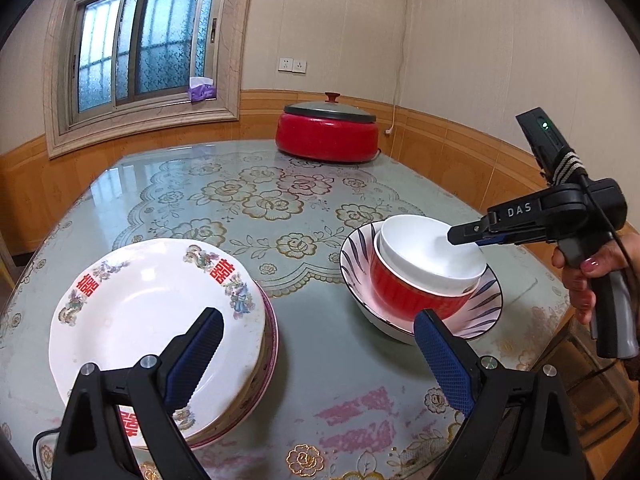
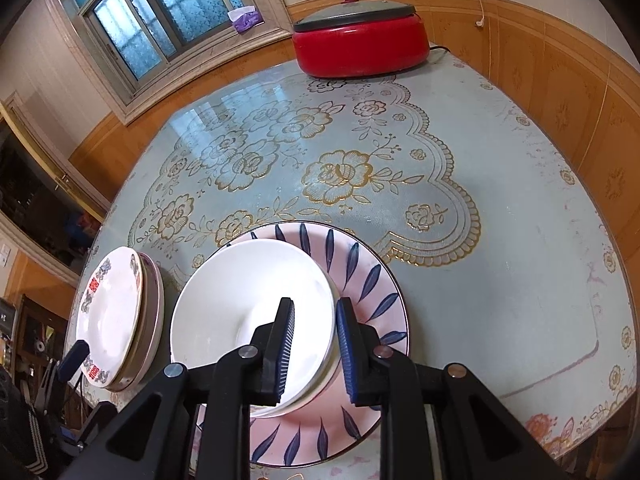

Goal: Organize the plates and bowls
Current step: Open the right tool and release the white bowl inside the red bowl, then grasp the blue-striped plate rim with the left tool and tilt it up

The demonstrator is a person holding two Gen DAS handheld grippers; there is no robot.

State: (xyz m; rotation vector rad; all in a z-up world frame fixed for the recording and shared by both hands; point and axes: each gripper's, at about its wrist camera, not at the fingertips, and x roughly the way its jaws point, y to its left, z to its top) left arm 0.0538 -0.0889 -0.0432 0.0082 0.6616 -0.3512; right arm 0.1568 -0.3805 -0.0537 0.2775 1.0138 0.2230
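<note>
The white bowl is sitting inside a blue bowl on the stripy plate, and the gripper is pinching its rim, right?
Nearly. The white bowl sits inside a red bowl, not a blue one; the left wrist view shows it. The rest holds: they rest in the stripy plate, and the right gripper pinches the white bowl's rim.

Your right gripper [image 2: 314, 346] straddles the near rim of the white bowl [image 2: 248, 312], pads either side w/ rim between. Bowl sits in blue-leaf dish [image 2: 360, 276]. Plate stack [image 2: 112, 320] to gripper's left; red pot [image 2: 360, 44] far ahead on worktop [image 2: 500, 200].
</note>
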